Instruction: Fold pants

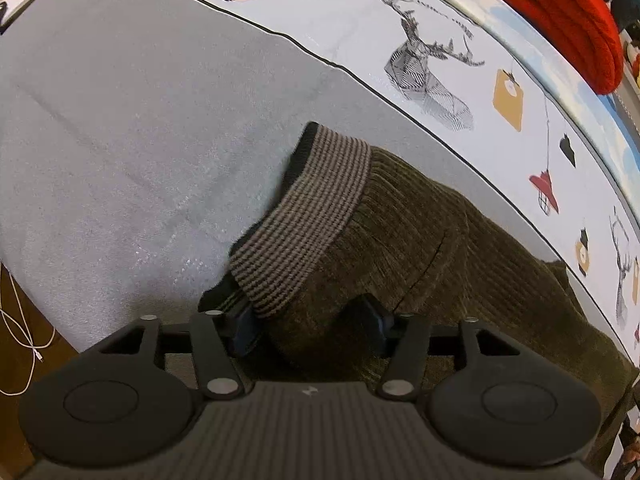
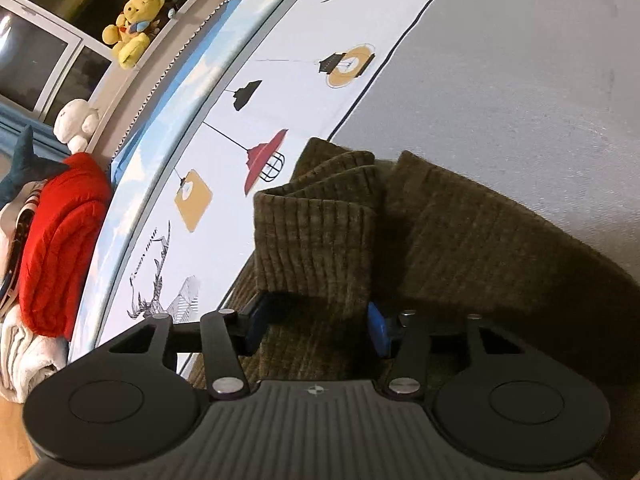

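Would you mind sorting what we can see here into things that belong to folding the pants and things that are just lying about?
Part of the job:
- pants, olive corduroy with a striped waistband
- left gripper, pants between its fingers
- right gripper, at the leg cuffs
- grey bed cover beneath

Lying about:
- red jacket
- yellow plush bear
- white plush toy
- white cable
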Motion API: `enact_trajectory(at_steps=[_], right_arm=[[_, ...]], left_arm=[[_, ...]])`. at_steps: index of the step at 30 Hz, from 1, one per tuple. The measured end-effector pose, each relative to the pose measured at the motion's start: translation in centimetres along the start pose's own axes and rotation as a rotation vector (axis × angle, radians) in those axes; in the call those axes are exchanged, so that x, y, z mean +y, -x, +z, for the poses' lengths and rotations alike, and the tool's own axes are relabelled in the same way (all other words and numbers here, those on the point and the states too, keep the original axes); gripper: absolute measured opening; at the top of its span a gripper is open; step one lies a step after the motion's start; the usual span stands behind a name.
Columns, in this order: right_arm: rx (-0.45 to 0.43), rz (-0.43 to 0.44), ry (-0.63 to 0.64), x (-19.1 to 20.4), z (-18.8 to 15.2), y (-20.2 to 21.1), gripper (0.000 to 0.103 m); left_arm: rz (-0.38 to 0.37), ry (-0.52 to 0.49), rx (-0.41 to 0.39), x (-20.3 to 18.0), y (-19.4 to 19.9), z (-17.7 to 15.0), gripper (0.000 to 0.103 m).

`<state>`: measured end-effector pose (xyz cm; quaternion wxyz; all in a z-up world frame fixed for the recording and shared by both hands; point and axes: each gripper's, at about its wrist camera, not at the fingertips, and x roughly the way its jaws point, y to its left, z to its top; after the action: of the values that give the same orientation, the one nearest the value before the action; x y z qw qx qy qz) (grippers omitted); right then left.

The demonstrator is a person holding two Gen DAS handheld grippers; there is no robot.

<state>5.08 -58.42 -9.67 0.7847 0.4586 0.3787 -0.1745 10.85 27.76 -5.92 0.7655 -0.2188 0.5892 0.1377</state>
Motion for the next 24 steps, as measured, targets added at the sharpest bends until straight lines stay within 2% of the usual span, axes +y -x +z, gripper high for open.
enact_trajectory(at_steps=[1,2,3,5,12,15,18,21,24], right_arm=[[-0.013,-0.003,-0.005,0.0,0.1,0.2,0.031],[-0.025,-0.007,-0.015,0.0,0.3,0.5,0.018],[-0.038,-0.009,-0.024,0.0,0.5,0.6,0.013],[-0.081,-0.016,-0.040,0.2,0.9,1.8,0.007],[-0.195,0.009,-0.072,-0.5,0.7,8.0,0.003],[-0.252,0.035,-0.118,-2.0,0.3,11.7,0.002],[-0.291,0.032,-0.158,-4.0,-0.8,15.3,0.002],[-0.244,-0.050,-0.184,-6.5,-2.0,16.6,0.002],[-0.118,-0.197,-0.209,-8.9,-2.6,15.3,0.002]], left_arm=[[0.008,0.003,-0.006,0.1,0.1,0.1,0.045],[0.014,0.009,-0.011,0.2,0.1,0.2,0.042],[0.014,0.019,-0.015,0.3,0.2,0.2,0.036],[0.011,0.034,-0.022,0.6,0.4,0.4,0.031],[-0.012,0.033,-0.069,0.4,1.8,0.2,0.022],[-0.037,-0.009,-0.116,0.2,3.3,-0.4,0.020],[-0.042,-0.055,-0.119,0.5,3.8,-1.0,0.020],[-0.040,-0.058,-0.089,1.7,3.6,-1.2,0.019],[-0.012,-0.090,-0.044,2.0,2.8,-1.7,0.019]])
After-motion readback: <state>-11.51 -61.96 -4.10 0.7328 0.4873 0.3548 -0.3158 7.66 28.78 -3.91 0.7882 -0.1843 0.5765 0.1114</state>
